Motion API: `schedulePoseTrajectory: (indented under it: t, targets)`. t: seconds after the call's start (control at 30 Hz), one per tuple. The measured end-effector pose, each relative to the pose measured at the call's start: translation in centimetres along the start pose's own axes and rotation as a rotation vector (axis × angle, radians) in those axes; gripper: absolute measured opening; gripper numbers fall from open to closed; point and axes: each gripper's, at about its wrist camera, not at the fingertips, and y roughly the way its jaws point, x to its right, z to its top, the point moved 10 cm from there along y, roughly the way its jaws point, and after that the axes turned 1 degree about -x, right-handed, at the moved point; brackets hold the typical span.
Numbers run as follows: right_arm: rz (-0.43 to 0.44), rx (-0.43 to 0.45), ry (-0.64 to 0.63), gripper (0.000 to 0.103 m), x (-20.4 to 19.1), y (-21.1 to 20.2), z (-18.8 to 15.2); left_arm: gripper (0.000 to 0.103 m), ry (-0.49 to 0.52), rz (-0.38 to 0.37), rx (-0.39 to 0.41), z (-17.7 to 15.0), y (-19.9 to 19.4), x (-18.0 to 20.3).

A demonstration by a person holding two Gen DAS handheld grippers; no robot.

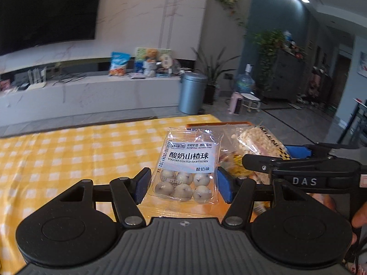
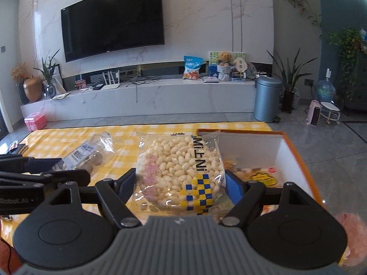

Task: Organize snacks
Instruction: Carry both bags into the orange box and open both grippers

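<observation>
**Both grippers carrying snack packs over the checked cloth**

While I hold both tools up, my left gripper [image 1: 183,184] clamps a clear hawthorn ball packet [image 1: 187,166] at lower centre of its view, and my right gripper [image 2: 177,182] clamps a puffed rice cake pack [image 2: 176,171] likewise. At centre right of the right view sits the orange box [image 2: 296,158], open, with snacks inside. Behind the yellow checked tablecloth [image 2: 75,137], at upper right, stands a grey bin [image 2: 267,98]; nothing blocks the box's mouth.
</observation>
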Motion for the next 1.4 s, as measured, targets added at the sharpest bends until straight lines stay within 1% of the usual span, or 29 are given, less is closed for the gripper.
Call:
schedulePoseTrajectory:
  t: [0.1,0.2,0.3,0.43,0.67,0.9,1.07,1.13,1.23,1.3,1.4]
  targets:
    - [-0.017,-0.022,0.010,0.077,2.8,0.0,0.2,0.070,0.079,-0.036,-0.019,1.1,1.8,2.4]
    - [-0.033,-0.067,0.026,0.077,5.4,0.7,-0.1,0.070,0.163,-0.080,-0.040,1.7,3.7,5.1]
    - [-0.055,-0.112,0.042,0.077,7.9,1.5,-0.7,0.070,0.214,-0.131,-0.079,2.0,5.9,6.9]
    - [-0.097,-0.149,-0.007,0.077,9.8,2.7,-1.1,0.070,0.264,-0.168,-0.163,1.4,8.7,8.5]
    - [-0.118,-0.239,-0.144,0.077,11.6,5.5,-2.0,0.070,0.403,-0.178,-0.275,-1.0,12.2,9.7]
    - [-0.100,-0.354,-0.252,0.077,12.8,8.4,-4.4,0.070,0.498,-0.185,-0.377,-2.9,15.6,9.9]
    - [-0.094,-0.419,-0.318,0.077,12.9,9.8,-5.3,0.071,0.532,-0.187,-0.409,-3.6,17.3,9.8]
    - [-0.094,-0.441,-0.318,0.077,12.9,10.2,-5.6,0.071,0.551,-0.177,-0.413,-3.7,17.8,9.8]
    - [-0.088,-0.472,-0.313,0.078,13.0,10.7,-6.1,0.071,0.586,-0.170,-0.443,-4.4,18.4,10.1]
    - [-0.089,-0.478,-0.314,0.078,12.8,10.7,-6.4,0.071,0.608,-0.162,-0.444,-4.6,18.6,10.2]
    - [-0.094,-0.485,-0.339,0.078,12.7,10.4,-6.4,0.071,0.606,-0.165,-0.454,-4.7,19.1,10.2]
